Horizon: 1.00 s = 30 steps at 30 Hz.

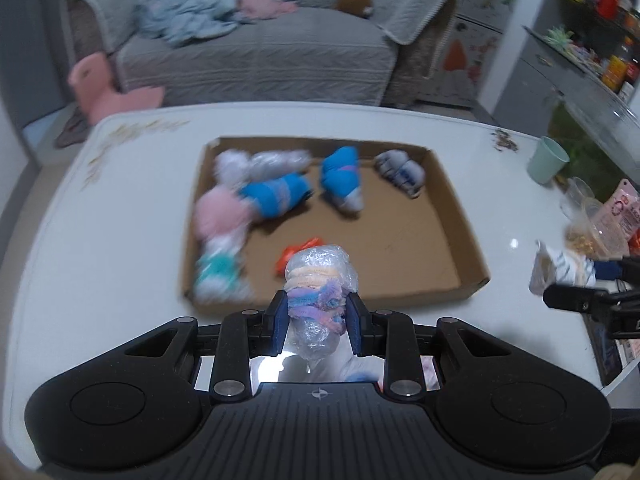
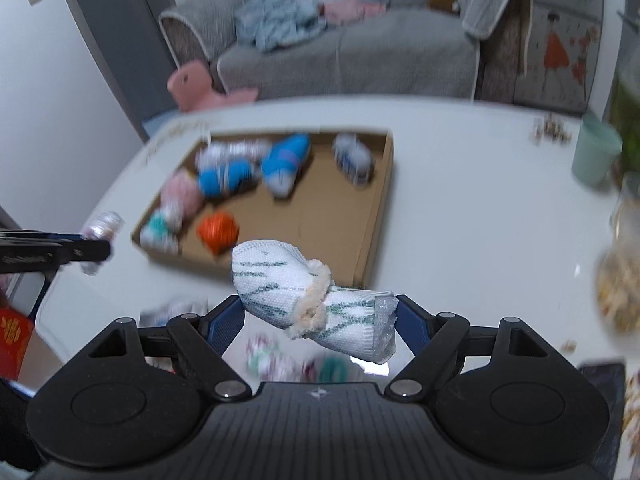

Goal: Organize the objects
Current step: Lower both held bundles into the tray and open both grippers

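Carrying two bundles at once above the tabletop (image 1: 120, 216), with the cardboard tray (image 1: 452, 216) as the mark for everything else. Left tongs (image 1: 318, 312) clamped on a plastic-wrapped pastel sock roll (image 1: 318, 284), held upright just short of the tray's near wall; right tongs (image 2: 320, 320) spread wide yet pressed on both ends of a white sock roll with green lines (image 2: 296, 288), lying crosswise, short of the tray's near right corner. Likely trouble: slick wrap sliding out of the narrow left pinch, since only the lower part sits between the pads and the rest stands free above them. Likely trouble on the right as well: a soft roll gripped end to end, apt to buckle or squirt out if squeezed harder, or to sag and fall onto the tabletop short of the tray. Further risk in the tray itself: the left half crowded with blue, pink, teal and white rolls and an orange bundle (image 2: 218, 232) near the front wall, so a drop there may bounce off a neighbour or knock one over the low wall; the bare right half looks safer. Both views blurred, so exact clearances cannot be told. Glossy white tabletop, a pale green cup (image 1: 546, 160) well right of the tray, jars and packets beyond that. Behind the tray, a grey sofa (image 1: 256, 52) with a crumpled blue blanket (image 1: 200, 4), and a pink stool (image 1: 108, 88) on the floor.
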Available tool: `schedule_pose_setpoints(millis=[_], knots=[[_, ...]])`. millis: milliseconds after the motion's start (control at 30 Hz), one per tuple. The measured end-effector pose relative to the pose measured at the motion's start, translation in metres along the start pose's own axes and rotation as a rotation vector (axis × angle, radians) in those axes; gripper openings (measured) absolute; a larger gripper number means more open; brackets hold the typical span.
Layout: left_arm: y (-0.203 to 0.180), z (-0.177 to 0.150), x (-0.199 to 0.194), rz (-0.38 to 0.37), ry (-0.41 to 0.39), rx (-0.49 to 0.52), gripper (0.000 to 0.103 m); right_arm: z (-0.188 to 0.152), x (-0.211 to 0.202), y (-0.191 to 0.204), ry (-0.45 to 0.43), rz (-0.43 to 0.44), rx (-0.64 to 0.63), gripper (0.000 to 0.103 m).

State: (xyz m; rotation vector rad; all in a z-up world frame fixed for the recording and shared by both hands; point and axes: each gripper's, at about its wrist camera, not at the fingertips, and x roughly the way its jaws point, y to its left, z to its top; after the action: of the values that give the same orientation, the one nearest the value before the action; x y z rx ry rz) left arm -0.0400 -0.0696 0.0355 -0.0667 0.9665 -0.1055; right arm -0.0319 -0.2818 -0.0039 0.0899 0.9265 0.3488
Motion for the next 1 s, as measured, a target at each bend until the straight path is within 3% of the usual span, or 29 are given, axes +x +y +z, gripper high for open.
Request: schedule_pose_setpoints(millis=[167,233,433,633,1000], knots=[[-0.009,0.019,0.063,-0.109,0.077,-0.032,0.036,0.033,0.013,-0.005,-0.032,-0.021,-0.034,0.078],[-0.012,0.02,0.086,-0.118,0.104,-0.033,0.036,0.045,0.024,-0.005,-0.034,-0.021,-0.059,0.078],[-0.01,0.014,0.135,-0.058,0.159,0.029,0.036,0.072,0.066,0.002,0.006,-0.01,-0.096,0.078],[0.01,0.025,0.149,0.042,0.121,0.063,0.036,0.086,0.106,0.018,0.068,0.019,-0.143,0.078],[0.019,0.036,0.166,0.059,0.069,0.175,0.036,0.08,0.163,0.032,0.188,0.084,-0.206,0.078]])
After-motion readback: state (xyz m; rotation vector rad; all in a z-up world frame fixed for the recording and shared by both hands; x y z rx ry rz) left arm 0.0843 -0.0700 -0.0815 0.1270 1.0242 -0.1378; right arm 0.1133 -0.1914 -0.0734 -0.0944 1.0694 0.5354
